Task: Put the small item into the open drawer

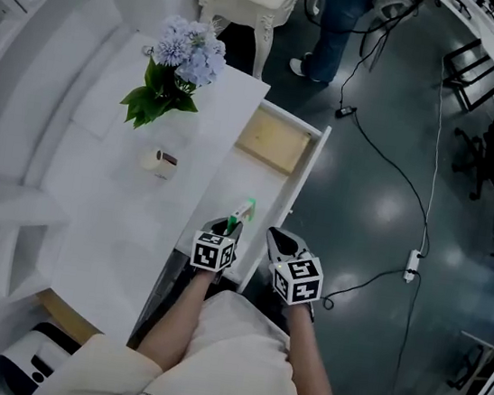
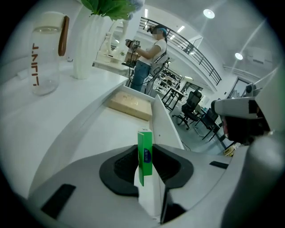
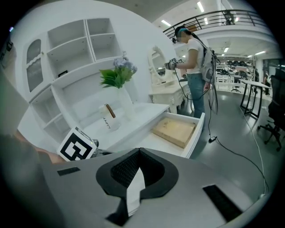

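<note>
Drawer [image 1: 309, 168] standing open; left hand-held gripper [image 1: 235, 221] pinching small green box [image 2: 144, 156] upright over its near end. Right hand-held gripper [image 1: 276, 235] sitting closed, empty. Best lowering below rim, clear of wooden slab [image 1: 273, 141], before releasing.

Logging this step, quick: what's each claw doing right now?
Left claw: closed on the small green box.
Right claw: closed, empty.

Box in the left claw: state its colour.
The box is green with a small blue label; left gripper view shows it best.
</note>
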A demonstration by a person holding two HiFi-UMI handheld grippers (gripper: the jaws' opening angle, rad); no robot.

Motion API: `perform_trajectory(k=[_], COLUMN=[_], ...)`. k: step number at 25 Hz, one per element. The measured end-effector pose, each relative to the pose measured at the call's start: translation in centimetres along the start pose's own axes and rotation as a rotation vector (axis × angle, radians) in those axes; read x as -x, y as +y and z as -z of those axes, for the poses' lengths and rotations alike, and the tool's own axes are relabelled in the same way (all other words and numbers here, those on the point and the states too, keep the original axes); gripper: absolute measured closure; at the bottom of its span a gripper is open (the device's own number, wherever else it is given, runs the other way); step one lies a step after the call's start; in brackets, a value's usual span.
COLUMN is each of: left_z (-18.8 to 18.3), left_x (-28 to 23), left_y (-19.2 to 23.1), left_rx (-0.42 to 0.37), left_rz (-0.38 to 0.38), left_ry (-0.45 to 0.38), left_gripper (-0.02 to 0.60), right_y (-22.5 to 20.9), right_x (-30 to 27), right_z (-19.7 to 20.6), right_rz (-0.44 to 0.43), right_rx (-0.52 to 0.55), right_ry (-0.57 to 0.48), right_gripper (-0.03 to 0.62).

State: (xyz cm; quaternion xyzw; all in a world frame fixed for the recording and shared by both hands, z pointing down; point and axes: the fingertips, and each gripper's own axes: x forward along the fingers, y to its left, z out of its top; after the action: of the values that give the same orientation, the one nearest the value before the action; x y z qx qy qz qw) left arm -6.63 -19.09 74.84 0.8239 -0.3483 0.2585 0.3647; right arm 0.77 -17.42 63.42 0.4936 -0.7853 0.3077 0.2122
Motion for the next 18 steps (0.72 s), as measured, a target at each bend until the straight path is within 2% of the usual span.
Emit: perform_trajectory(k=[9,18], left_z=[1.7,2.5], left_x=[-2.5,-4.3], left_y=[0.2,0.4], left_rx=[0.002,0.029], left_rz=[0.026,0.04], left_ry=[0.082,0.101], left_gripper=[0.477,0.473], right_y=[0.8,1.7], right_x=[-0.3,-0.6], right_z=[1.0,2.0], right_rz=[0.033,0.031], right_rx=[-0.052,-0.074], right_ry=[0.01,0.021], right_gripper=[0.569,0.569])
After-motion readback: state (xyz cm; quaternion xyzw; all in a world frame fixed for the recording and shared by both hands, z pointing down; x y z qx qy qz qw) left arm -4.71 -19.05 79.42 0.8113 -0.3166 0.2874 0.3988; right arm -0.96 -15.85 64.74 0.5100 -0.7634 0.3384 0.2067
